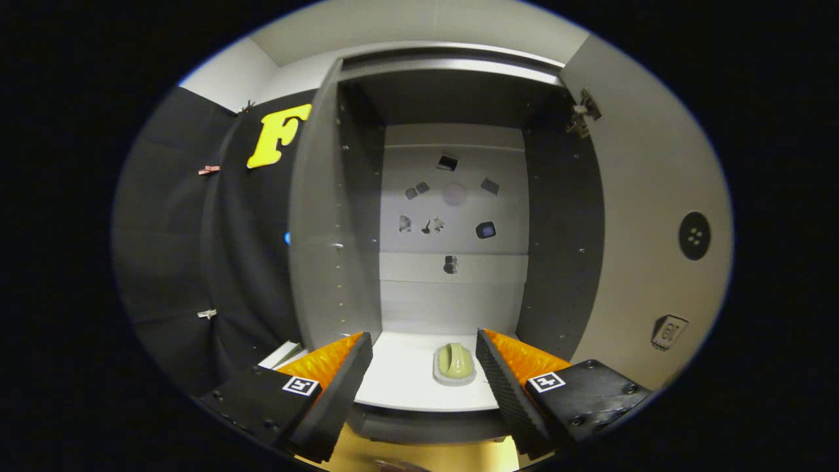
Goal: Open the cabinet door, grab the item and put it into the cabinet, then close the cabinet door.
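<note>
Item is a small green thing on a pale little dish, sitting on the cabinet floor near its front edge, a bit right of middle. Claw is spread wide and holding nothing, the item just ahead between its fingers. Door hangs open on the right.

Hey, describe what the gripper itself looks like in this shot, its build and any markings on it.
The gripper has two wedge-shaped fingers tapering forward, with ribbed inner faces. Each sits on a black block fixed with screws, carrying a small square black-and-white marker tag. The jaws stand apart, holding nothing.
</note>
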Demonstrator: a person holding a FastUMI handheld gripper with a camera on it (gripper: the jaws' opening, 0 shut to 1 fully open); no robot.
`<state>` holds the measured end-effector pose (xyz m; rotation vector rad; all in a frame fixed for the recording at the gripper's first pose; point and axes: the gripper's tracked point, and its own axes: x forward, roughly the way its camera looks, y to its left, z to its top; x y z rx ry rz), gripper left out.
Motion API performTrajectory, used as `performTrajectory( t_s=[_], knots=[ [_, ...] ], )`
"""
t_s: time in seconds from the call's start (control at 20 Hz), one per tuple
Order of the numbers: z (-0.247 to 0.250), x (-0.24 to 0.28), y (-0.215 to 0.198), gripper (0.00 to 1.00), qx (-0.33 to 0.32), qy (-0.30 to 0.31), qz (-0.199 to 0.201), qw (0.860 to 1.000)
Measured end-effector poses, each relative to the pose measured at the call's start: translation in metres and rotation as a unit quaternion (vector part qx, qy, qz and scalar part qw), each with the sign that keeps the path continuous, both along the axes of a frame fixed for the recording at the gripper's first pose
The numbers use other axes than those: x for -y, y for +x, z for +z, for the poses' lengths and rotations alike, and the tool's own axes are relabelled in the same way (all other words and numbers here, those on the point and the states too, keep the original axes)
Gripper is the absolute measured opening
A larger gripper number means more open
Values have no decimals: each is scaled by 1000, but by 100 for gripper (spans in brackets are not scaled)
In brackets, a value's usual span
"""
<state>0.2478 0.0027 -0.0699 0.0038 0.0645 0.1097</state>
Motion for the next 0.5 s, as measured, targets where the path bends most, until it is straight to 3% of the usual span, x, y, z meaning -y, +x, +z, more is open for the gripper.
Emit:
performTrajectory(
  t_s=[0.15,0.5],
  knots=[
    [8,2,-54,98,6,11,-7,1000],
    [21,20,-159,98,-16,38,17,999]
  ],
)
